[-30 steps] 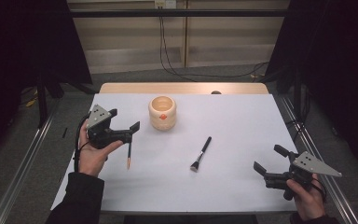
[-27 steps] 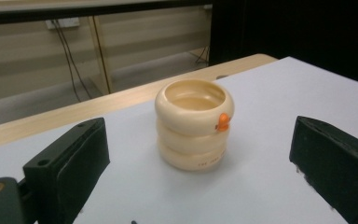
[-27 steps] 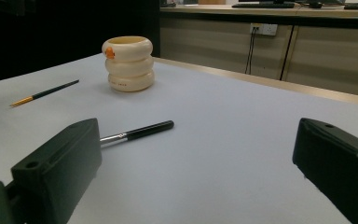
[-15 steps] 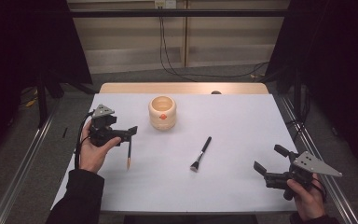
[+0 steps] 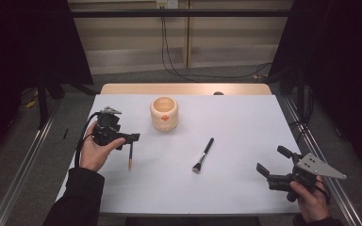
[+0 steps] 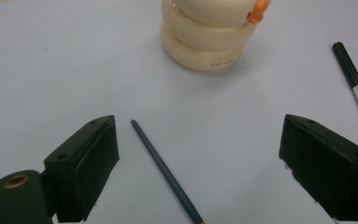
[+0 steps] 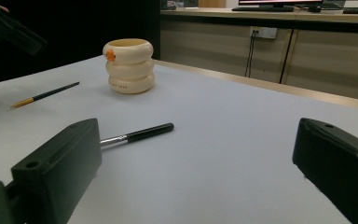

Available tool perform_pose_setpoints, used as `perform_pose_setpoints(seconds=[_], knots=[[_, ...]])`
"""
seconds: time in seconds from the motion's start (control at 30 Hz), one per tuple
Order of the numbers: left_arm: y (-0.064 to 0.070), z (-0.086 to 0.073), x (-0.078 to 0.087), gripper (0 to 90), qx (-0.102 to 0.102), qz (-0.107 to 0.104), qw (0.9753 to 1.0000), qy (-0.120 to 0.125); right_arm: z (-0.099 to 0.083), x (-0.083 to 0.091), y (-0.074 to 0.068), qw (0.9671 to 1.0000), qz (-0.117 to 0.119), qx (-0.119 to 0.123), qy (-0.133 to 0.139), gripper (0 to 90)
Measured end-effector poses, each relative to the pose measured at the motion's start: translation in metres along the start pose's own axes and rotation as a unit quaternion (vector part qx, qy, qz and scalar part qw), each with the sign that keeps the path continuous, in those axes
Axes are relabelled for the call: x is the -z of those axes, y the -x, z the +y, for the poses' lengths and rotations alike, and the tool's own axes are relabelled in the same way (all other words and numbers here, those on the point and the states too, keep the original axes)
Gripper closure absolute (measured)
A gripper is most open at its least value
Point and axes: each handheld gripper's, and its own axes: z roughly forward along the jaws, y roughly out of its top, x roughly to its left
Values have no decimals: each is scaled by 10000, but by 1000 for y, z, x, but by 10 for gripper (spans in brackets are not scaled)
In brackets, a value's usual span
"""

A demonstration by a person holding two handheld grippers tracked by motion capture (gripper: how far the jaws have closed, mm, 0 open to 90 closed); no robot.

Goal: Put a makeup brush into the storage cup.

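Since a second ago the left gripper has tipped down and forward over the thin dark pencil, which hasn't budged. White table, grey floor round it, cables on the back wall. Left hand sits at about 9 o'clock, jaws wide apart, gripping nothing, pencil lying between them on the table. Right gripper hovers at 4 o'clock, also spread wide and empty. Makeup brush mid-table, cream ringed pot at 11.
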Motion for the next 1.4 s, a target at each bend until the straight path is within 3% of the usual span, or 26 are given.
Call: perform_pose_setpoints(seconds=[0.1, 0.17, 0.2, 0.3, 0.43, 0.6, 0.7, 0.9, 0.93, 1.03, 1.1, 1.17, 1.23, 1.4], knots=[[-1, -1, -1, 119, 45, -7, 9999, -123, 0, 0, 0, 10000, 0, -11, -10, 8], [-1, -1, -4, 112, 128, 106, 9998, -123, 0, 0, 0, 10000, 36, 22, -13, 8], [-2, -1, -5, 105, 5, 86, 9997, -225, 0, 0, 0, 10000, 49, 14, -10, 8], [-3, -2, -8, 96, -67, 374, 9979, -519, 0, 0, 0, 10000, 16, 5, 11, 9], [-6, -3, -11, 82, -42, 312, 9973, -660, 0, 1, -1, 10000, 32, 18, -24, 10], [-8, -5, -14, 82, 37, 478, 9949, -885, 0, 0, -1, 10000, 21, 54, -17, 10], [-11, -8, -17, 85, 106, 348, 9933, -1094, 0, 0, -1, 10000, 10, 45, -11, 11], [-14, -10, -21, 128, 307, 394, 9899, -1330, 0, 0, -1, 10000, 28, 70, -17, 11], [-15, -10, -21, 158, 260, 388, 9895, -1365, 0, 0, -1, 10000, 32, 73, -25, 11], [-15, -11, -25, 179, 347, 445, 9869, -1509, 0, 0, -1, 10000, 19, 76, -17, 12], [-16, -11, -27, 199, 451, 427, 9838, -1679, 0, 0, -1, 10000, 37, 71, -29, 11], [-16, -11, -29, 215, 504, 488, 9832, -1688, 0, 0, -2, 10000, 6, 65, -21, 12], [-15, -11, -31, 230, 527, 545, 9808, -1798, 0, 0, -2, 10000, 16, 65, -17, 12], [-15, -10, -33, 310, 522, 539, 9804, -1821, 0, -1, -2, 10000, 40, 31, -54, 11]])
